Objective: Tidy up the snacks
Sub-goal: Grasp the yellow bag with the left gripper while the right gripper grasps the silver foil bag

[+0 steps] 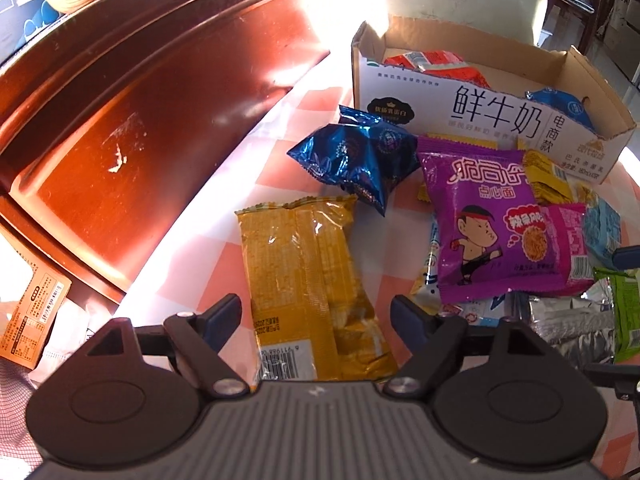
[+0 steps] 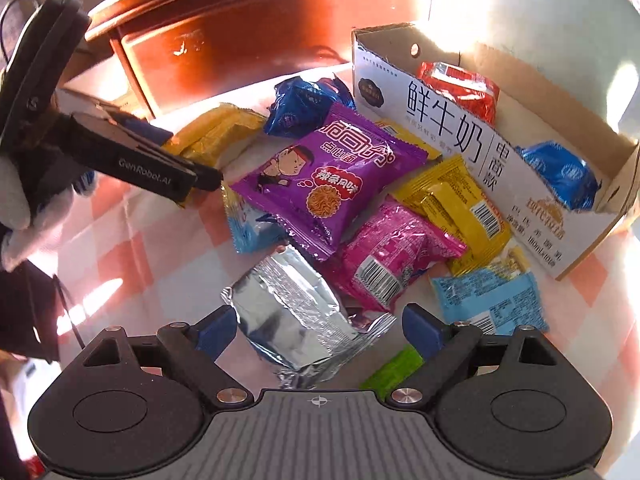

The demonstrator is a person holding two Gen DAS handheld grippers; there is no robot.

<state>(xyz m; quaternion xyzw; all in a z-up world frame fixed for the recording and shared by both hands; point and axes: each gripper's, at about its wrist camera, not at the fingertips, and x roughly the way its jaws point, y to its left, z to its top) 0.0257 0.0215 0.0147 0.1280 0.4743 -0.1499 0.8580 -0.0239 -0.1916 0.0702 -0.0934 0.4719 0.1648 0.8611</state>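
Note:
My left gripper (image 1: 316, 320) is open, its jaws on either side of the near end of a long yellow wafer packet (image 1: 308, 276) lying on the checked cloth. My right gripper (image 2: 316, 330) is open over a silver foil packet (image 2: 292, 312). A purple noodle packet (image 1: 492, 224) (image 2: 324, 176) tops a loose pile of snacks. Blue foil packets (image 1: 356, 156) (image 2: 300, 106) lie by the cardboard box (image 1: 472, 116) (image 2: 460, 136), which holds a red packet (image 2: 460, 88) and a blue one (image 2: 560, 172). The left gripper also shows in the right wrist view (image 2: 200, 176).
The pile also has a pink packet (image 2: 392, 256), yellow packets (image 2: 456, 200), a light blue packet (image 2: 492, 300) and a green one (image 2: 394, 372). A dark wooden cabinet (image 1: 140, 100) runs along the left. An orange carton (image 1: 36, 316) lies at the far left.

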